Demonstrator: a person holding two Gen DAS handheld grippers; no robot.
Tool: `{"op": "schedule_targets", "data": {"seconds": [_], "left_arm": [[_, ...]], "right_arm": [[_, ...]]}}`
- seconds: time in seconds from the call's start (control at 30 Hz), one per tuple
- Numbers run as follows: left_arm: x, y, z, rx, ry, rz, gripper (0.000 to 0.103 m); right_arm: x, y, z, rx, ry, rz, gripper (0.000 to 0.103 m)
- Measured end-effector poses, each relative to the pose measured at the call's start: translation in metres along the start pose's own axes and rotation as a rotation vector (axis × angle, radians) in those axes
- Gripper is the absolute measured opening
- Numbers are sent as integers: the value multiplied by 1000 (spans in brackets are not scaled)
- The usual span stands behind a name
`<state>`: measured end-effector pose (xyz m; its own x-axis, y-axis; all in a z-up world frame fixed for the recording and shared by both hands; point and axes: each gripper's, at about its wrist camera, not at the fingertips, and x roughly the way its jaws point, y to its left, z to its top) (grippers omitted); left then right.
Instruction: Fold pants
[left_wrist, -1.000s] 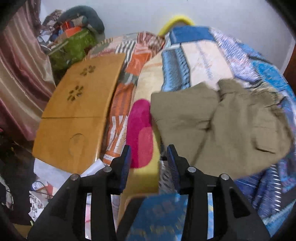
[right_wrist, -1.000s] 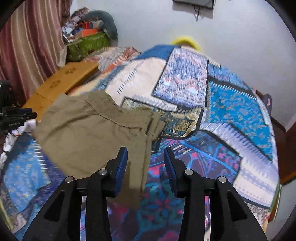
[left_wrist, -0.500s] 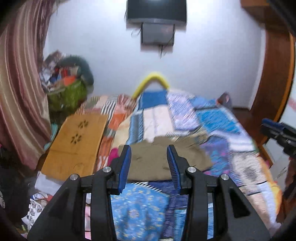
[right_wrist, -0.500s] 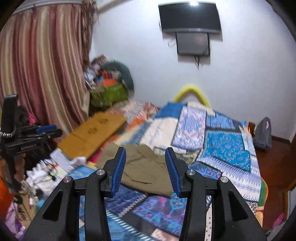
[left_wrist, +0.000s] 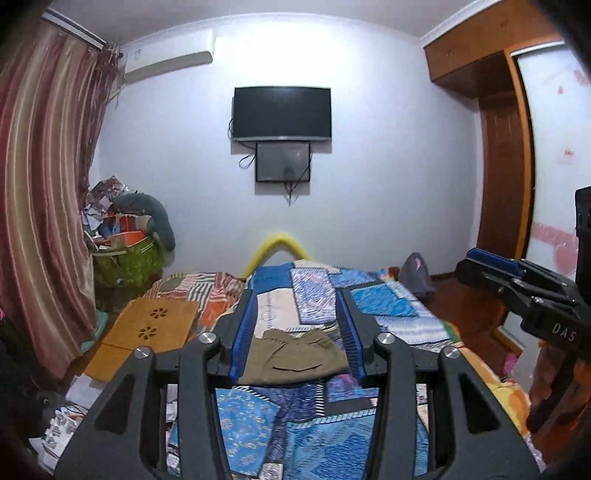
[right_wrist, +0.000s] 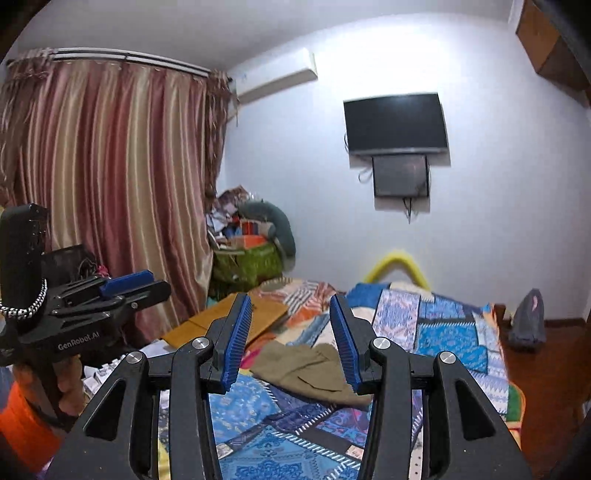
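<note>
The olive-green pants (left_wrist: 295, 356) lie folded into a compact bundle in the middle of the patchwork bed cover (left_wrist: 384, 302). They also show in the right wrist view (right_wrist: 314, 373). My left gripper (left_wrist: 297, 332) is open and empty, held high and well back from the pants. My right gripper (right_wrist: 290, 339) is open and empty, also raised and back from them. The right gripper shows at the right edge of the left wrist view (left_wrist: 517, 280). The left gripper shows at the left of the right wrist view (right_wrist: 110, 291).
A wooden lap table (left_wrist: 147, 332) lies at the bed's left side. A green bag with clutter (left_wrist: 125, 258) and striped curtains (left_wrist: 40, 206) stand at the left. A TV (left_wrist: 281, 113) hangs on the far wall. A wardrobe (left_wrist: 506, 158) stands right.
Both grippers have lifted up and pulled back from the pants, tilting from looking down at the bed to looking level across the room. The pants stay folded on the bed.
</note>
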<state>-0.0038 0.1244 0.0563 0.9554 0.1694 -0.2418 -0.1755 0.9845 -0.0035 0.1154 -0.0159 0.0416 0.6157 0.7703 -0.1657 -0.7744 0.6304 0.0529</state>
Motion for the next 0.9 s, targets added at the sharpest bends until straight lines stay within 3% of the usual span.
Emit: {"op": "schedule_targets", "data": {"seconds": [0.1,0.23,0.47,0.6,0.9], "left_arm": [[-18,-3,-2,-19,-23,-3,60],[-33,-7,-7,-27,-47,13,74],[-42,-6,-13,-24,-74,52,102],[-42,-5,-15,-24,-80,64,103],[-35,-2,-20,-34,-65,47,103]], "right_arm": [[-9,8,-2,-3,-37,-13,63],[-10,13,-4,1,-52,-21,79],[-13,16,-9,9,-57,-70,91],[-18,18,-12,0,-65,-105,103],[-24,21,-16,0,-63,-97,103]]}}
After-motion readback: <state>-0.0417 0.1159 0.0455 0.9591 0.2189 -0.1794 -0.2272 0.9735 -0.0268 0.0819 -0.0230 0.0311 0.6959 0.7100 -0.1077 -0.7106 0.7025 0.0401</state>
